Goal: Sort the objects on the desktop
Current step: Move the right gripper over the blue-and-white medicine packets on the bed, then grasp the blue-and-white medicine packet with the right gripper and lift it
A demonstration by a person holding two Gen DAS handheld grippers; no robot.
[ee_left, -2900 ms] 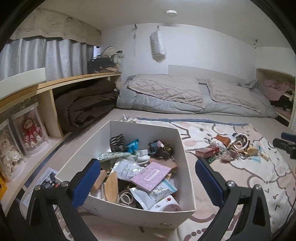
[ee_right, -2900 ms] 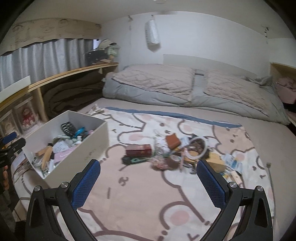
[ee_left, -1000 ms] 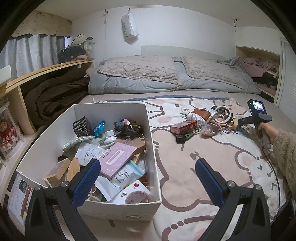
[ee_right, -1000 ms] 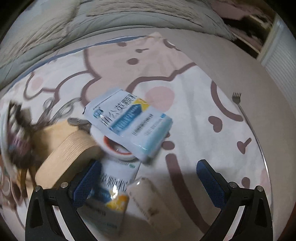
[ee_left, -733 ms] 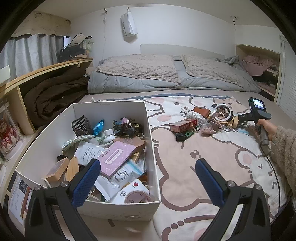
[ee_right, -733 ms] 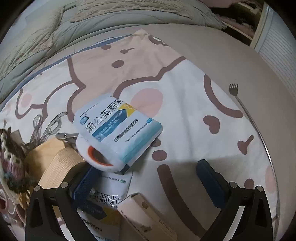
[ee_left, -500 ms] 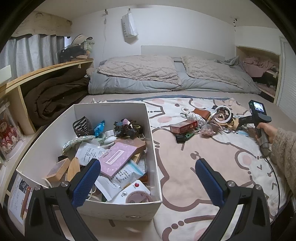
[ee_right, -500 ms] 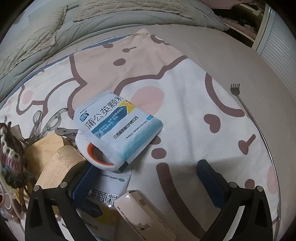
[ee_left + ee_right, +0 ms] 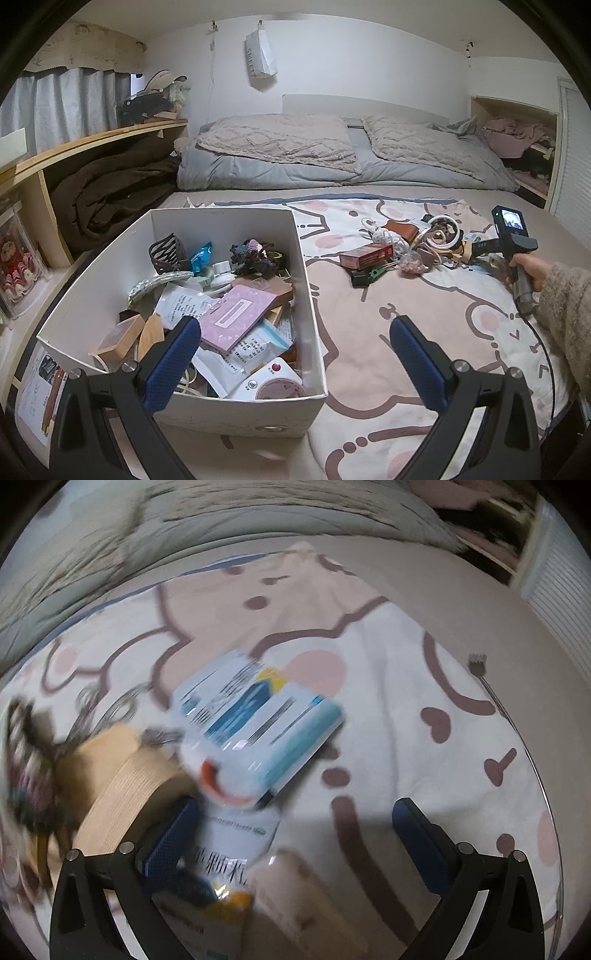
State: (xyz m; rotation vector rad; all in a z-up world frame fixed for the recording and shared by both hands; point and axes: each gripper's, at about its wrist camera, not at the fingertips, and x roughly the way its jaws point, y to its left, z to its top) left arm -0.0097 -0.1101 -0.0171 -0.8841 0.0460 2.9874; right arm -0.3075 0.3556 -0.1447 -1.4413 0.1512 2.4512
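- Fingers (image 9: 173, 845) of the right gripper (image 9: 295, 834) standing wide apart, gripping nothing, hovering low over the blurred pile on the blanket (image 9: 399, 701).
- Packet (image 9: 258, 716) lying just ahead, tilted on a white cup (image 9: 225, 779) beside the tape roll (image 9: 125, 790); likely light, soft, slippery; best pinching across a free edge.
- Left gripper (image 9: 295, 354) hanging open too, over the near corner of the box (image 9: 310, 295).
- Hand (image 9: 528, 267) reaching in from the right, sleeve (image 9: 569, 299) showing.
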